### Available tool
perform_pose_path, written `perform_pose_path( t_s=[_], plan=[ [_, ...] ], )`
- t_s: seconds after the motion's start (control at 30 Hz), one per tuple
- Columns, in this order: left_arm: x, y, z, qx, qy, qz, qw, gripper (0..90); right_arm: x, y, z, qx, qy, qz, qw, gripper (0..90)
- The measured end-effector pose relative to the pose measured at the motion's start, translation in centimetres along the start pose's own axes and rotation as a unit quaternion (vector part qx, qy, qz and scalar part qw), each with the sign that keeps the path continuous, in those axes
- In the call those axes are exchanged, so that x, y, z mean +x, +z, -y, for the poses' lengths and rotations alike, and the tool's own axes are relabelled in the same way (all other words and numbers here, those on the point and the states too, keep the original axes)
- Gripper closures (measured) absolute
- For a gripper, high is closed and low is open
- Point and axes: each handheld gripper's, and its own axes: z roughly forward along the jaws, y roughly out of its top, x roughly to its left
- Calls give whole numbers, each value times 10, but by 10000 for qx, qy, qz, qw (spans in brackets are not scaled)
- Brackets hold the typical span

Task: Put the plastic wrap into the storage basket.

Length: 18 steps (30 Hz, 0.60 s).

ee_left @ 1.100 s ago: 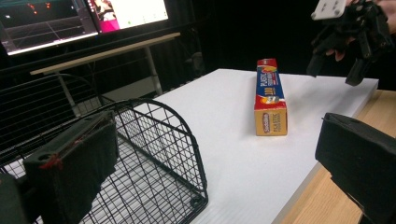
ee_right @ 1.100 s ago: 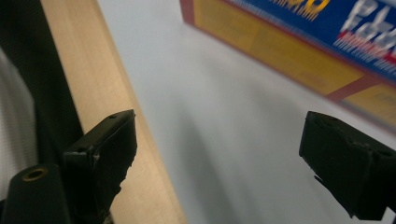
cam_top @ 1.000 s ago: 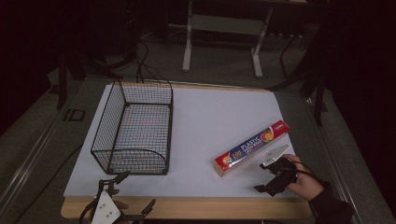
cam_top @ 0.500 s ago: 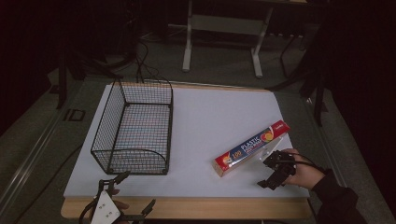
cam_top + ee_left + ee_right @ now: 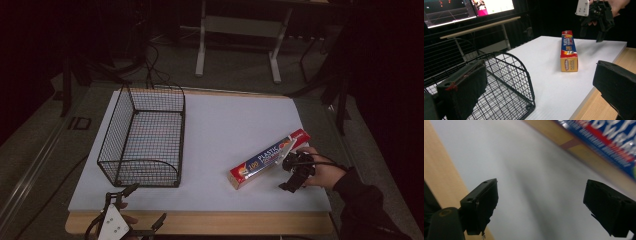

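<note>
the plastic wrap box (image 5: 268,157) lies flat on the white table top (image 5: 230,130), on the side of it opposite the wire basket (image 5: 143,137) and well apart from that basket. it sits slantwise, one end toward the near edge of the table and the other end toward the far corner. in the left gripper view you see the box (image 5: 568,50) end-on, its orange end panel facing that camera and its blue and red top running away from it.

your right gripper (image 5: 296,170) is just beside the box, at its far end, held above the white surface by your hand. from the left gripper view the right gripper (image 5: 596,23) hangs in the air above and behind the box, not touching it. its jaws are apart with only bare table between them, and they have just been closing a little; in the right gripper view the box's blue printed side (image 5: 614,137) runs past the upper corner, outside the jaws.

your left gripper (image 5: 131,216) is well away from the box, at the near edge of the table, just in front of the basket's rounded end. its jaws stand wide apart with nothing between them; in its own view the basket's wire rim (image 5: 506,75) sits close in front of them.
</note>
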Motion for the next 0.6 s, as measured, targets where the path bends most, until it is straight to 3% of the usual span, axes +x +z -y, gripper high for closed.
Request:
perform_pose_path(
  t_s=[0.13, 0.27, 0.4, 0.5, 0.6],
  plan=[
    [1, -1, 0, -6, -36, -13, 10000, 0, -11, -8, -9, -72, -66, 111, 9999, 138],
    [1, -1, 0, -8, -54, -28, 10000, 0, -18, -12, -18, 62, -234, 249, 9994, 127],
    [1, -3, 1, -1, -48, -66, 10000, 0, -22, -11, -29, 322, -676, 516, 9959, 135],
    [1, -4, 1, 10, -51, -122, 9999, 0, -25, -10, -33, 321, -786, 543, 9949, 138],
    [1, -5, 2, 31, -67, -165, 9998, 0, -29, -7, -41, 311, -1103, 557, 9918, 156]
  ],
)
